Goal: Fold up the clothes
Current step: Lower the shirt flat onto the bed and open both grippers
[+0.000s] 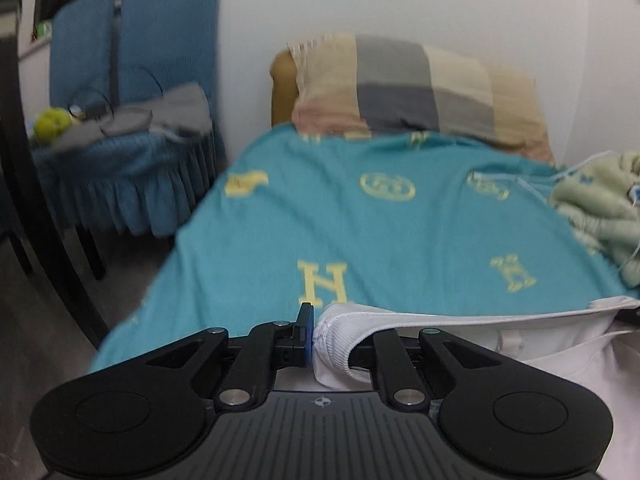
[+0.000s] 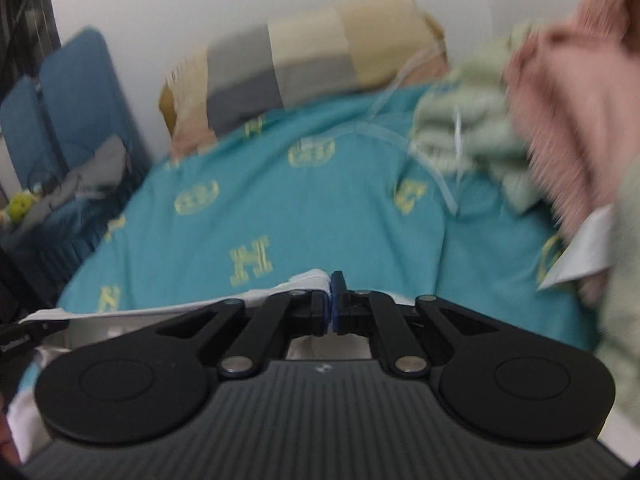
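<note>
A white garment (image 1: 552,344) with a ribbed hem is stretched between both grippers above a teal bedsheet (image 1: 360,220) printed with yellow letters. My left gripper (image 1: 316,332) is shut on the ribbed corner (image 1: 340,344) at the garment's left end. My right gripper (image 2: 334,304) is shut on the other end of the same white hem (image 2: 304,280), which runs off to the left in the right wrist view. The left gripper's tip (image 2: 24,332) shows at that view's left edge.
A pale green knit (image 2: 468,136) and a pink garment (image 2: 572,112) are heaped at the bed's right side. A patchwork pillow (image 1: 420,88) lies at the head against the white wall. A blue covered chair (image 1: 132,120) with grey clothes stands left of the bed.
</note>
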Motion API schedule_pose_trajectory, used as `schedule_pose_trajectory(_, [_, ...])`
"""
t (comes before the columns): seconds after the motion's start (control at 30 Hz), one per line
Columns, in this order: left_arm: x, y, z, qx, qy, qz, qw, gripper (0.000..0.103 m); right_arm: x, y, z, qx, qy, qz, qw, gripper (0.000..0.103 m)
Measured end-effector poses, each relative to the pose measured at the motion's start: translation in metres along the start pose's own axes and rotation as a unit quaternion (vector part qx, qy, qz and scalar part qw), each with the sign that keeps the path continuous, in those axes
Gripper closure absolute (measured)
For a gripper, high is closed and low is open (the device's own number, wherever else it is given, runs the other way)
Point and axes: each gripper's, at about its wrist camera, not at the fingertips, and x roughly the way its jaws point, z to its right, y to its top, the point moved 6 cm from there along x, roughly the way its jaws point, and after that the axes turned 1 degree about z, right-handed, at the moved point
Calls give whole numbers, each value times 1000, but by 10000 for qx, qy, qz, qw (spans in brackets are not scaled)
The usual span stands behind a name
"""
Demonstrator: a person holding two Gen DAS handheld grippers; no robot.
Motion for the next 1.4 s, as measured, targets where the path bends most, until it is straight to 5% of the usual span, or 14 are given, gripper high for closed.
schedule_pose_trajectory(0.07, [9,-6,-2,40,-33,-137,9999,85,9,-5,2,91,101,-260,9996,86])
schedule_pose_trajectory(0.1, [6,-6,-1,47,-18,-188,9998,81,8,-4,2,110,207,-303,9993,71])
schedule_pose_trajectory(0.17, [1,-7,-2,70,14,-272,9996,50,-1,-3,-2,92,387,-346,9986,41])
schedule_pose_trajectory(0.2, [-10,-3,-2,100,45,-265,9996,43,-6,-2,-4,81,474,-368,9982,33])
schedule_pose_trajectory(0.27, [-32,-1,-3,211,53,-236,9995,21,-26,-1,-9,28,527,-371,9979,31])
schedule_pose_trajectory(0.5, [-159,-5,-9,220,-116,-26,9997,18,-133,-11,-22,-12,682,-247,9974,31])
schedule_pose_trajectory(0.97, [-463,-93,31,65,-560,661,9962,18,-398,-83,-37,-284,1052,326,9935,31])
schedule_pose_trajectory(1.13, [-503,-138,39,94,-575,796,9951,16,-439,-111,-27,-351,1081,539,9921,31])
schedule_pose_trajectory(1.4, [-490,-163,41,10,-539,571,9969,16,-429,-125,-23,-439,1090,543,9916,31])
